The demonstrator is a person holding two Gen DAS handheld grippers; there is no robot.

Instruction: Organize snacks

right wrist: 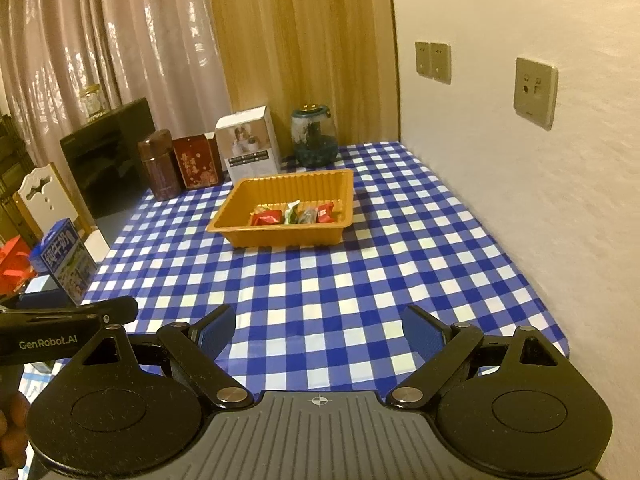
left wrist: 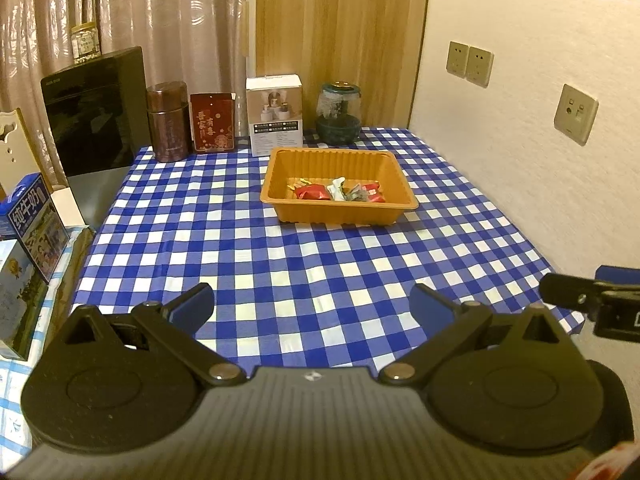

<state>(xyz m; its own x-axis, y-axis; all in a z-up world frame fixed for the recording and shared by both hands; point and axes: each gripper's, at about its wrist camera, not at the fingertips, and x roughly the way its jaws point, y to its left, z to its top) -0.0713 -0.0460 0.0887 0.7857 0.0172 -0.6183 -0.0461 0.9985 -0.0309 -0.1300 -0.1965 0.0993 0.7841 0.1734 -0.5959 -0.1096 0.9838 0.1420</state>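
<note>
snacks: your wrapped snacks (left wrist: 339, 191) lie together in the orange tray (left wrist: 280, 172), far side of the checked worktop (left wrist: 280, 272).
left hand-held gripper (left wrist: 312, 304): released, nothing between your fingers.
right hand-held gripper (right wrist: 320, 326): released too, empty, well short of the tray.

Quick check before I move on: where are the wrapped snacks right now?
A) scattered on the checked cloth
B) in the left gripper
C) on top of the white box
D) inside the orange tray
D: the wrapped snacks all lie inside the orange tray, near its front wall.
</note>
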